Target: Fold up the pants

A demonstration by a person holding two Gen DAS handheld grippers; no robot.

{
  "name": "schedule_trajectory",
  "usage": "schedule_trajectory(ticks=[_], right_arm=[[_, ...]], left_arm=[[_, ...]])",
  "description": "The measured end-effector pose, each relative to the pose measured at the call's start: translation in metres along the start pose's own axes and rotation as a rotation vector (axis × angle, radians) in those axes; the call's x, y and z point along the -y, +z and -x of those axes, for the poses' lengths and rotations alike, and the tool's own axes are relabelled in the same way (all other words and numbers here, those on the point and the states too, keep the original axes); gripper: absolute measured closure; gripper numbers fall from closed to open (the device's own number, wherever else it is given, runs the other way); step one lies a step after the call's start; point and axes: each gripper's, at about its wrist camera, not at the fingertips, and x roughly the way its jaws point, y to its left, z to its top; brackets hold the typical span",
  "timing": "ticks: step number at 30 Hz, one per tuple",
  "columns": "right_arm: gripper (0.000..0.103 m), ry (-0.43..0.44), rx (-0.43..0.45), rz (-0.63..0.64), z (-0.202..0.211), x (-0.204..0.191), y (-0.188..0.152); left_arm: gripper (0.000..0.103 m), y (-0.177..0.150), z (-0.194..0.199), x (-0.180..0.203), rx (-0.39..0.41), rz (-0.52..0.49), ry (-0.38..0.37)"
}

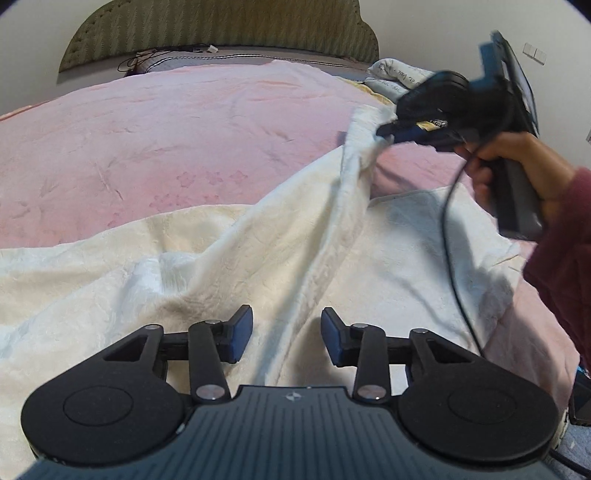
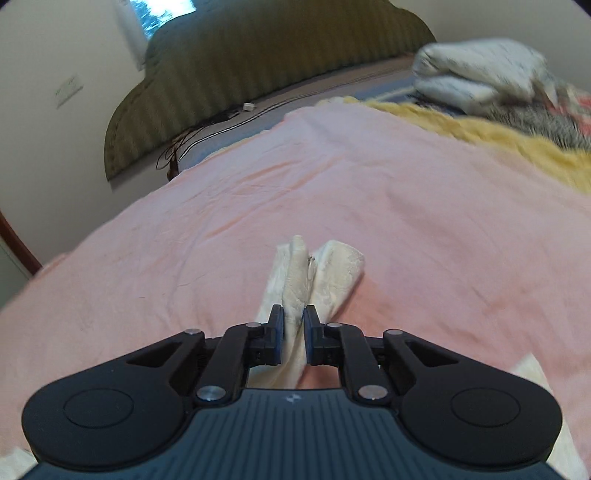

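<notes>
Cream-white fleecy pants [image 1: 229, 258] lie spread across the near part of a pink bed. My left gripper [image 1: 287, 334] is open just above the pants, its blue pads on either side of a raised fold, touching nothing. My right gripper [image 1: 388, 134] is shut on an edge of the pants and lifts it up at the right, so a ridge of cloth runs up to it. In the right wrist view the right gripper [image 2: 294, 332] pinches a bunched corner of the pants [image 2: 317, 277] that sticks out past its fingertips.
The pink bedspread [image 1: 166, 140] covers the bed up to an olive padded headboard [image 1: 221, 26]. A yellow blanket [image 2: 498, 136] and a folded white bundle [image 2: 480, 77] lie at the far right. Cables [image 2: 192, 140] lie by the headboard. A black cord [image 1: 454, 258] hangs from the right gripper.
</notes>
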Motion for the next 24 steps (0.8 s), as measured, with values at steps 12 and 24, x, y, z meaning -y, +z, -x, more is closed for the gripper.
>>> schedule_trajectory(ticks=[12,24], right_arm=[[0.09,0.205,-0.039,-0.34,-0.037,0.053,-0.012],[0.097,0.283,0.162,-0.307,0.072,0.064,-0.007]], left_arm=[[0.072,-0.004,-0.008,0.017,0.032,-0.069,0.076],[0.1,-0.005,0.022,0.012,0.071,-0.035,-0.015]])
